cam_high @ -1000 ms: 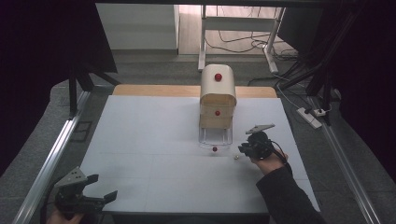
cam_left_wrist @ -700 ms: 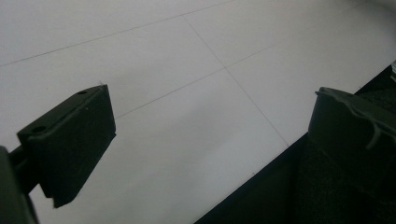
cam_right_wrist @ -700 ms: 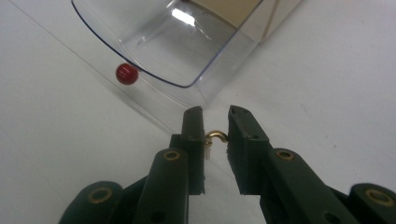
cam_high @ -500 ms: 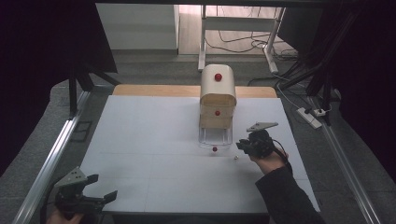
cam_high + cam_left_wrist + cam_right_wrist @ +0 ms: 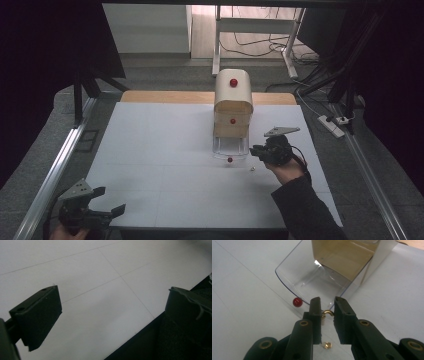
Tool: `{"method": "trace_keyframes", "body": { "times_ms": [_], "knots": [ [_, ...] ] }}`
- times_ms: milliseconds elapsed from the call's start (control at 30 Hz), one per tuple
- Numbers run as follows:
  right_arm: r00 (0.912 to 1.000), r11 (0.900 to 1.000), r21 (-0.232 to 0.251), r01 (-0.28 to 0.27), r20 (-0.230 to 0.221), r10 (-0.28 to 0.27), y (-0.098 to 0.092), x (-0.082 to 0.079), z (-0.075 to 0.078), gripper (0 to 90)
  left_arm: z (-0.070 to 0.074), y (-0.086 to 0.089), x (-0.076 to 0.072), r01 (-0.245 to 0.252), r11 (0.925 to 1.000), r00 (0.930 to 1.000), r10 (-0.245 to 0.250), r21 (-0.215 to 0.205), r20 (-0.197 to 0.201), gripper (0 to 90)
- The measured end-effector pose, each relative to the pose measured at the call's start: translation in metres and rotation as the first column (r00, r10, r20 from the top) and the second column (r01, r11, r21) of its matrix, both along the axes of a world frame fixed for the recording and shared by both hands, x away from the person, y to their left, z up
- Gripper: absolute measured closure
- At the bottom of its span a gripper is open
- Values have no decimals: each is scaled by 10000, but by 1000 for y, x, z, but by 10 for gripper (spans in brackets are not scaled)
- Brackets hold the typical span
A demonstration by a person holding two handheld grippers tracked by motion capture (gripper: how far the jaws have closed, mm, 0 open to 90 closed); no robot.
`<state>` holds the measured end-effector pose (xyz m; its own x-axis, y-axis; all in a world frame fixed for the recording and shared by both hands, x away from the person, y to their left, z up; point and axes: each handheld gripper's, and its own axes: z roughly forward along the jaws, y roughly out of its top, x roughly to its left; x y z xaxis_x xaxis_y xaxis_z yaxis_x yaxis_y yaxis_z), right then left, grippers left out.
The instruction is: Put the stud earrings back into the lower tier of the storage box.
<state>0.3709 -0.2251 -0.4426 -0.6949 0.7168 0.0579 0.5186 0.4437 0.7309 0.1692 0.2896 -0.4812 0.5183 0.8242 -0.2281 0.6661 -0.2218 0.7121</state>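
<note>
A small wooden drawer cabinet [image 5: 233, 102] with red knobs stands at the middle back of the white table [image 5: 160, 150]. Its clear bottom drawer [image 5: 230, 146] [image 5: 312, 282] is pulled out, with a red knob [image 5: 230, 160] [image 5: 297, 302] at its front. My right gripper [image 5: 255, 150] [image 5: 327, 301] hovers at the drawer's front right corner. It is shut on a small gold hooked piece [image 5: 328, 312]. A second small gold piece [image 5: 327, 345] [image 5: 252, 169] lies on the table below it. My left gripper [image 5: 111, 199] [image 5: 112, 312] rests open at the table's front left edge.
The table's front edge [image 5: 140, 327] runs just under the left gripper. Metal rails [image 5: 55, 170] flank the table on both sides. A power strip [image 5: 331, 126] and cables lie on the floor to the right.
The right gripper has crept slightly toward the open drawer. The left gripper has stayed put.
</note>
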Motion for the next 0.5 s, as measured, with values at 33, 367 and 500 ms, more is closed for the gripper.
{"method": "trace_keyframes", "body": {
  "times_ms": [33, 367, 500],
  "knots": [
    [10000, 10000, 23, -8, 25, 8, 1, 0, 1, 760, 0, 0, 0, 1, 10000, 10000, -1, 2, -4, 10],
    [9995, 9997, 22, -232, 197, 231, 18, 6, 4, 760, 0, 0, 0, 1, 10000, 10000, -1, -22, -5, 10],
    [9991, 9994, 48, -334, 256, 333, 25, 9, 4, 760, 0, 1, 0, 5, 10000, 10000, -5, -26, -4, 10]
  ]
}}
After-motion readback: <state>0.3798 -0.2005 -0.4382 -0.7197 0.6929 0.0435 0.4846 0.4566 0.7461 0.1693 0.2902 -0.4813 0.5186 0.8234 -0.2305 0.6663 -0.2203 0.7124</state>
